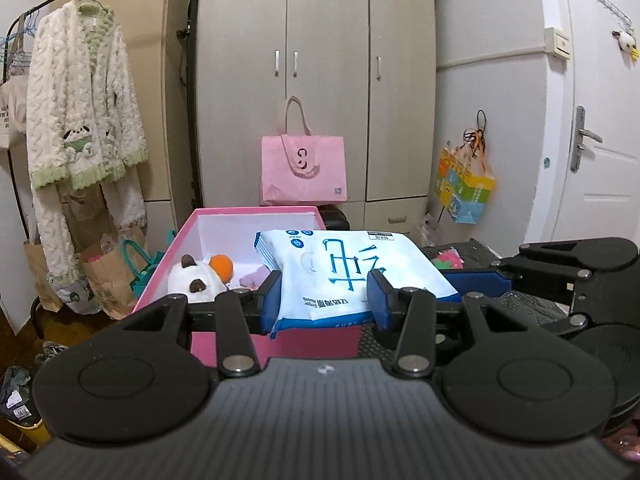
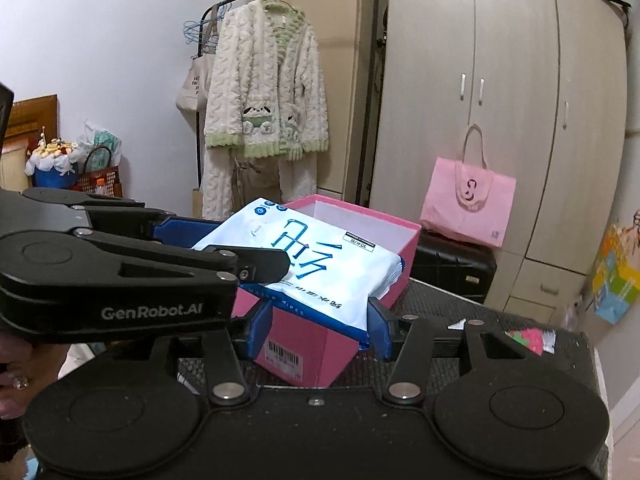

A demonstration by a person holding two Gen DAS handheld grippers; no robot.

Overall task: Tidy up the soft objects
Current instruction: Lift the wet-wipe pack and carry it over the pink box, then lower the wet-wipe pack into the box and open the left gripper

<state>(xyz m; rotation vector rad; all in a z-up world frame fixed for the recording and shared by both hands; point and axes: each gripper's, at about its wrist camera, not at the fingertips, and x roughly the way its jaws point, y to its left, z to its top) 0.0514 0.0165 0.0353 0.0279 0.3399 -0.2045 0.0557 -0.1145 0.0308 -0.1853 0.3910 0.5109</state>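
Robe [image 1: 80,104]: a fluffy white and green robe hung from a rail at the far left.
Paper bags [image 1: 108,280]: brown bags stood on the floor below the robe.
Pink box [image 1: 168,276]: it sat open on a dark ribbed surface [image 2: 500,344], its near wall facing the cameras.
Plush toy [image 1: 196,276]: a white toy with an orange patch lay inside the box, at its left side.
Left gripper [image 1: 324,300]: its blue fingers [image 1: 270,300] pressed against both sides of the wipes pack's near end, gripping it.
Wipes pack [image 1: 352,268]: a white and blue pack was held tilted over the box's open top, spanning its right part.
Right gripper [image 2: 318,330]: its blue fingers stood on either side of the pack's lower edge; whether the pads pressed it could not be told.
Pink tote bag [image 1: 303,168]: it stood behind the box, against the wardrobe [image 1: 320,40].
Door [image 1: 600,100]: a white door with a metal handle closed off the far right.
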